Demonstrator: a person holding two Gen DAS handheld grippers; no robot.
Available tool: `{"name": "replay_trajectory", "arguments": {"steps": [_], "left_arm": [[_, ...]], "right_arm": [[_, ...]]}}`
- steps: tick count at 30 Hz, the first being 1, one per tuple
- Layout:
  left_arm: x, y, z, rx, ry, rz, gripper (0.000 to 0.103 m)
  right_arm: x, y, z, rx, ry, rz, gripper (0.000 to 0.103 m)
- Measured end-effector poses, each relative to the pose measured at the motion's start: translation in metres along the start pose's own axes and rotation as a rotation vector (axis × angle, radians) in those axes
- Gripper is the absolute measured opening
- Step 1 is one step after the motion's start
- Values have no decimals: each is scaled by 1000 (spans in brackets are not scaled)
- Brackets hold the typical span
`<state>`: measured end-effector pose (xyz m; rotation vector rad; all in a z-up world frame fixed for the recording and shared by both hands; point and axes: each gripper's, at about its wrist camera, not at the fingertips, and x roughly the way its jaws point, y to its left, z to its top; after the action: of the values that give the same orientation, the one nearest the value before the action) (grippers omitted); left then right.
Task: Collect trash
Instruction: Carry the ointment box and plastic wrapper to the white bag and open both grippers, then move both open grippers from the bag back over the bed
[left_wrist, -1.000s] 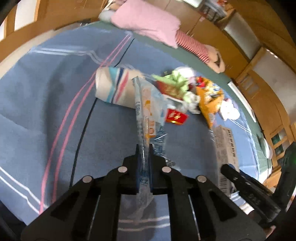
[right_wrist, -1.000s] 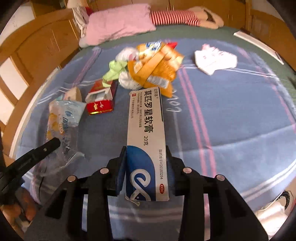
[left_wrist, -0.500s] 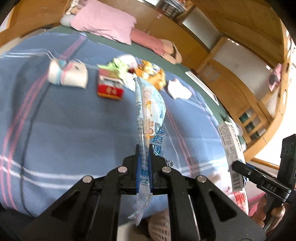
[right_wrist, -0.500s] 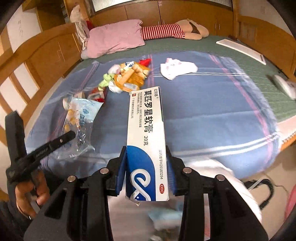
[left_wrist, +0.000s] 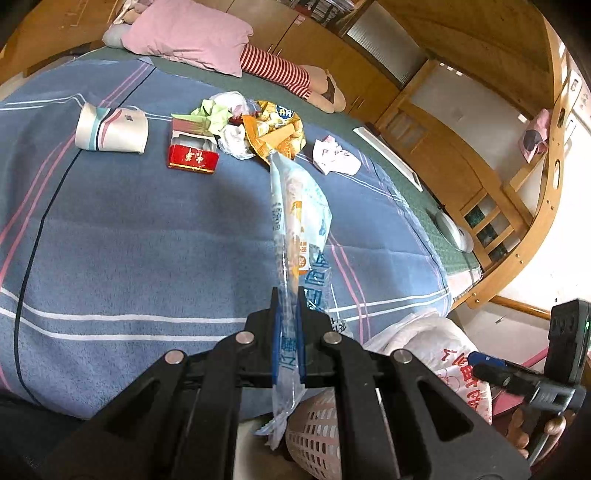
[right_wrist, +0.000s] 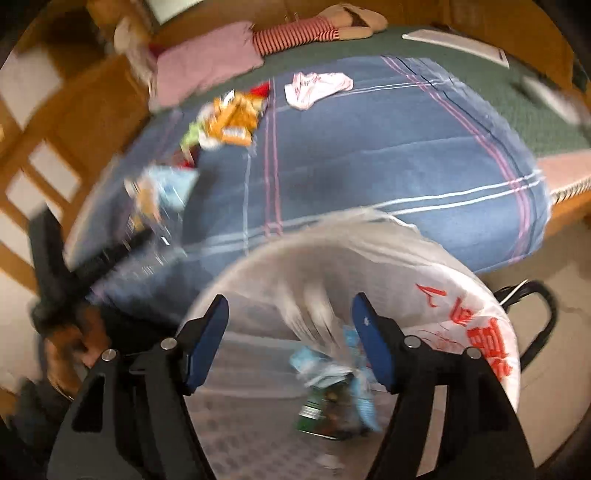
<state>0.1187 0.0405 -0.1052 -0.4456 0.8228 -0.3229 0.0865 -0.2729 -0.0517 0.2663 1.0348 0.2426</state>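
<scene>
Over the bin at the foot of the bed, the right gripper is standing wide with nothing between its pads; its jaws have just been opening, and the white ointment box it was carrying a moment ago is no longer in them. Looks like the drop-off step to me. The bin is lined with a white bag with red print, and a few wrappers and a green can are lying at the bottom, though the right view is blurry.

The left gripper is pinching a clear plastic wrapper tight, the wrapper sticking up past the fingertips and a tail of it dangling below, just above the bin's mesh wall. I'd guess the next move is swinging that hand over the bag's mouth and letting go.

Still waiting on the blue striped blanket: a paper cup on its side, a red cigarette box, an orange snack bag, crumpled tissues. A pink pillow is sitting at the head, with wooden wardrobes and a bed frame all around.
</scene>
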Motion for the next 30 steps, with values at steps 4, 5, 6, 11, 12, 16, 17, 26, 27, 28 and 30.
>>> {"name": "replay_trajectory", "arguments": {"steps": [4,5,6,11,12,16,17,26,27,28,30], "left_arm": [[1,-2,0,12,1,-22,8],[0,-4,0,16,0,-39,8],[0,-5,0,16,4,-75,8],[1,-18,-3,27,59,-363,8],[2,-23,-4,38,78,-421,8],[5,-48,-15,138,144,-523,8],[7,-58,-20,182,172,-539,8],[20,-107,-56,413,320,-563,83],[19,-106,-56,398,301,-546,84],[19,-101,-52,368,288,-540,84],[20,-91,-43,315,250,-499,84]], "right_arm": [[-9,2,9,26,-72,-8,69],[-11,1,10,36,-87,-7,69],[-13,-1,10,56,-105,-3,69],[-16,-17,13,134,-151,-28,69],[-19,-20,14,150,-166,-46,69],[-31,-32,16,208,-228,-74,69],[-34,-35,17,220,-242,-81,69],[-41,-45,15,254,-292,-138,69],[-38,-46,15,260,-286,-135,69],[-37,-47,14,266,-281,-133,69],[-33,-48,14,275,-270,-130,69]]}}
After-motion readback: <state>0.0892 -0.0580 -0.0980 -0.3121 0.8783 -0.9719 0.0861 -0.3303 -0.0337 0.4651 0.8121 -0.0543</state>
